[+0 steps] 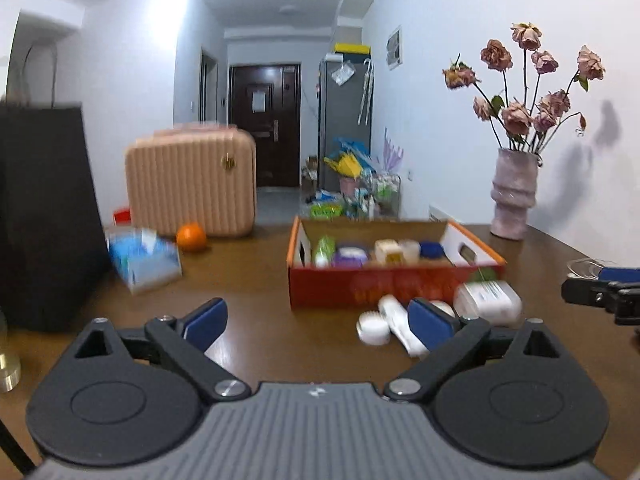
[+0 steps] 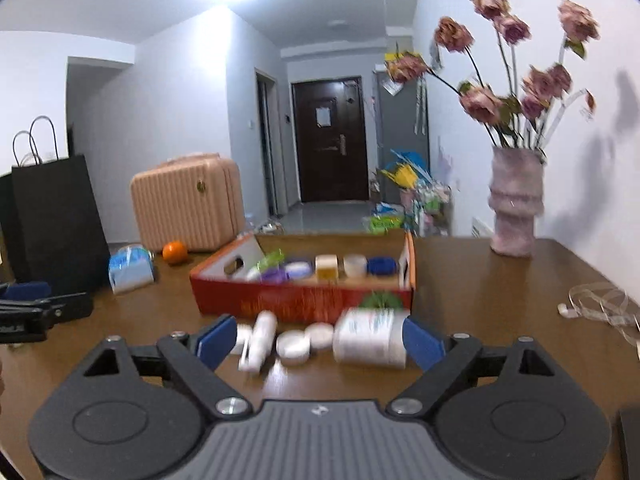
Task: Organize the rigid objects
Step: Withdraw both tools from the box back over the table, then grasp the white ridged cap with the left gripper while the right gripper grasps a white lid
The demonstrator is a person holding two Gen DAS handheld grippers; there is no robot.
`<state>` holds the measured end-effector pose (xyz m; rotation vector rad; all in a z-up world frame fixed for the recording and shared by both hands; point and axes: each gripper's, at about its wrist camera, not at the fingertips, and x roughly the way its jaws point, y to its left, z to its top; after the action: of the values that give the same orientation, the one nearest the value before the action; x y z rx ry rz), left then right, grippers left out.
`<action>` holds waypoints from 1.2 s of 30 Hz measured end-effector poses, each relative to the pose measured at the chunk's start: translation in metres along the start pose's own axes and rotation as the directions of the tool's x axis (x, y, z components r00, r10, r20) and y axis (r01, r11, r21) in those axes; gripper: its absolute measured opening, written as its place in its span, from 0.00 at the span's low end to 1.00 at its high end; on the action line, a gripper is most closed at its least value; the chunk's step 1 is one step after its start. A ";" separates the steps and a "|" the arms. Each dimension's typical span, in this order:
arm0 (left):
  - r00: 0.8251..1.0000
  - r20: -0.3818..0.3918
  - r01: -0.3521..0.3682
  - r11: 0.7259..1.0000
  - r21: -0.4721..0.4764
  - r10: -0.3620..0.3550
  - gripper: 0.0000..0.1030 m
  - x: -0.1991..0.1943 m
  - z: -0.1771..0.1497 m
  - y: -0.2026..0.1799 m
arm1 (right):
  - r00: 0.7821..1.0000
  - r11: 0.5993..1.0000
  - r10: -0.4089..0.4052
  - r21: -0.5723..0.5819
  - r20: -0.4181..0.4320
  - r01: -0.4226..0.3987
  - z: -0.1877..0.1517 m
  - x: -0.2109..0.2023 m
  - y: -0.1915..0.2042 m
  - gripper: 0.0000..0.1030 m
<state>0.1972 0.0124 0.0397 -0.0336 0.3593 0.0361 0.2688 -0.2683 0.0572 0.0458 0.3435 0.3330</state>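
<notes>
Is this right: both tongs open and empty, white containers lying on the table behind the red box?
Not quite. The white containers lie in front of the red box, on the camera's side, as the right wrist view shows. The rest holds: left tongs and right tongs are open and empty.

Red carton and loose white containers, brown worktop (image 2: 480,300)

Open red cardboard box (image 2: 300,300), orange-edged rim, white inner flaps with handle slots, sits upright mid-worktop. Inside along the far wall, a row: green-and-white tube (image 2: 269,262) leaning, purple-lidded jar (image 2: 298,269), cream square jar (image 2: 326,267) with yellow label, pale translucent tub (image 2: 355,265), blue-lidded jar (image 2: 382,266). Just in front of the box, on the worktop: large white bottle (image 2: 372,336) lying on its side, printed label, blurred; two round white jars (image 2: 294,346) side by side; a white tube (image 2: 260,340) lying on its side, to the left of them. Green leafy print or item at the box's front corner, cannot tell which.
</notes>
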 end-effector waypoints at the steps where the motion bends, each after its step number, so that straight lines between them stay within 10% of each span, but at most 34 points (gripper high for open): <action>1: 1.000 -0.012 0.004 1.000 -0.014 -0.005 0.96 -0.004 -0.007 0.001 | 1.000 1.000 -0.010 0.004 -0.010 0.010 -0.006 -0.007 0.003 0.87; 19: 0.982 -0.165 0.094 0.996 0.003 -0.092 0.91 0.003 -0.065 -0.017 | 0.991 0.997 -0.052 0.046 -0.123 0.058 -0.077 -0.044 0.018 0.85; 36: 0.967 -0.245 0.094 0.994 0.063 -0.076 0.74 0.161 -0.010 -0.023 | 0.988 0.993 -0.012 0.111 -0.154 0.029 -0.048 0.041 -0.019 0.66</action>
<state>0.3452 -0.0066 -0.0262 0.0199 0.6034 -0.0670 0.2949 -0.2732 -0.0028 0.1284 0.5151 0.2968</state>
